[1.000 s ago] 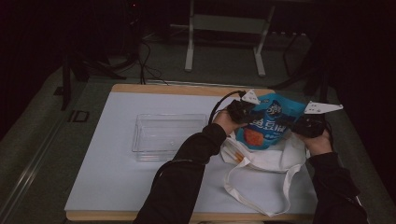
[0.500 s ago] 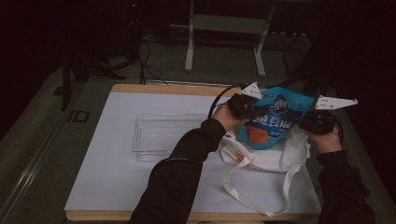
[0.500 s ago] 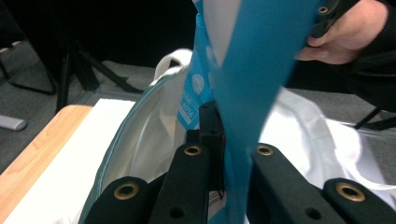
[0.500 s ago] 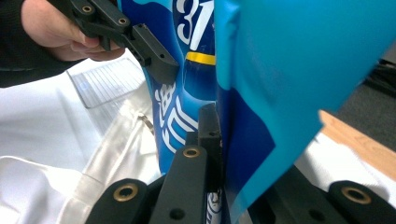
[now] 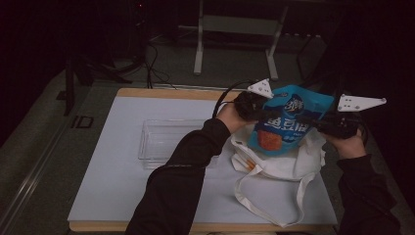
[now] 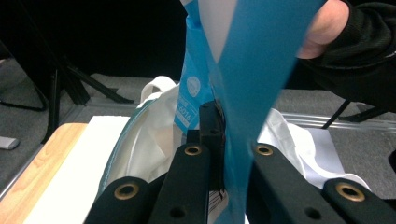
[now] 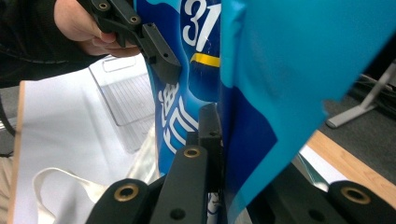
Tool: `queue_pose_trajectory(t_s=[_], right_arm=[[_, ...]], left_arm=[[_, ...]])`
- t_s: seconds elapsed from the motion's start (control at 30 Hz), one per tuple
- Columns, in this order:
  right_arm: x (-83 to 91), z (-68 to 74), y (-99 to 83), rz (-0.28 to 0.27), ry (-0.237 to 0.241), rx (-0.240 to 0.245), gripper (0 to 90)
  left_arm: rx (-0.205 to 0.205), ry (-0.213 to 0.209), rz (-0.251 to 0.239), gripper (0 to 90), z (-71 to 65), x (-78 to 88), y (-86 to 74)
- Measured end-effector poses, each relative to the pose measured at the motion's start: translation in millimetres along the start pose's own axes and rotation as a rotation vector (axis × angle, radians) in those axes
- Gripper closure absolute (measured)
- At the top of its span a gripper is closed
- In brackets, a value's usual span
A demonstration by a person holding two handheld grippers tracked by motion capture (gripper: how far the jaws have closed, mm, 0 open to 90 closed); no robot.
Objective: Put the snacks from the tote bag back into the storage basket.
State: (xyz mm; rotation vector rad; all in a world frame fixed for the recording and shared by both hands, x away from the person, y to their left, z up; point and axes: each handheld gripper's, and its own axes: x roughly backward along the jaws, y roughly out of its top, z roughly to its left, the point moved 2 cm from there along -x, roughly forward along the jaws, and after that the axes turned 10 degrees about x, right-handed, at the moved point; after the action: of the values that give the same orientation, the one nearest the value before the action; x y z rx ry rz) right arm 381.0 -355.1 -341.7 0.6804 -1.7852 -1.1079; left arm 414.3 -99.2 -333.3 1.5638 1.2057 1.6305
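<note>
Over the right half of the bench (image 5: 122,196), a blue snack bag (image 5: 286,122) is held up between both grippers, directly above a white tote bag (image 5: 279,169) lying open-mouthed on the surface.

Left gripper (image 5: 252,105): jaws pinching the bag's left edge; its own view shows blue film (image 6: 247,93) running down between them. Right gripper (image 5: 337,125): jaws pinching the right edge, film (image 7: 261,102) likewise clamped.

Risks (judgement):
- Both holds are on thin film at the edges. If the hands pull apart, film may slip out or tear.
- Tote mouth is limp and partly folded; bag's bottom corner could catch the rim and drag the tote rather than enter.
- If one grip lets go early, bag swings on the other.

View differences:
- High view gives overall layout, incl. clear tray (image 5: 169,142) left of tote, apart from it.
- Left gripper view shows tote's open interior (image 6: 149,135) below the bag.
- Right gripper view shows the other gripper (image 7: 140,32) biting the far edge.
</note>
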Motion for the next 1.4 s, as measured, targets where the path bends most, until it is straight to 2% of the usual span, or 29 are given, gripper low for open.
queue_pose_trajectory(t_s=[0.27, 0.63, 0.9, 1.4], right_arm=[[-2.9, 7.3, 21.4, -0.030, 0.026, 0.027, 88.8], [-18.9, 15.8, 47.7, -0.038, 0.071, 0.068, 88.8], [-36.6, 22.4, 65.0, -0.046, 0.115, 0.090, 88.8], [-80.8, 32.3, 94.5, -0.050, 0.181, 0.120, 88.8]], left_arm=[[-0.017, -0.002, -0.009, 90.0, -6.5, 25.8, 5.6], [-0.029, 0.006, -0.018, 90.0, -9.7, 60.9, 2.0], [-0.025, 0.016, -0.012, 90.0, -10.4, 87.5, -3.7], [-0.008, 0.081, -0.009, 90.0, -6.4, 137.1, -21.6]])
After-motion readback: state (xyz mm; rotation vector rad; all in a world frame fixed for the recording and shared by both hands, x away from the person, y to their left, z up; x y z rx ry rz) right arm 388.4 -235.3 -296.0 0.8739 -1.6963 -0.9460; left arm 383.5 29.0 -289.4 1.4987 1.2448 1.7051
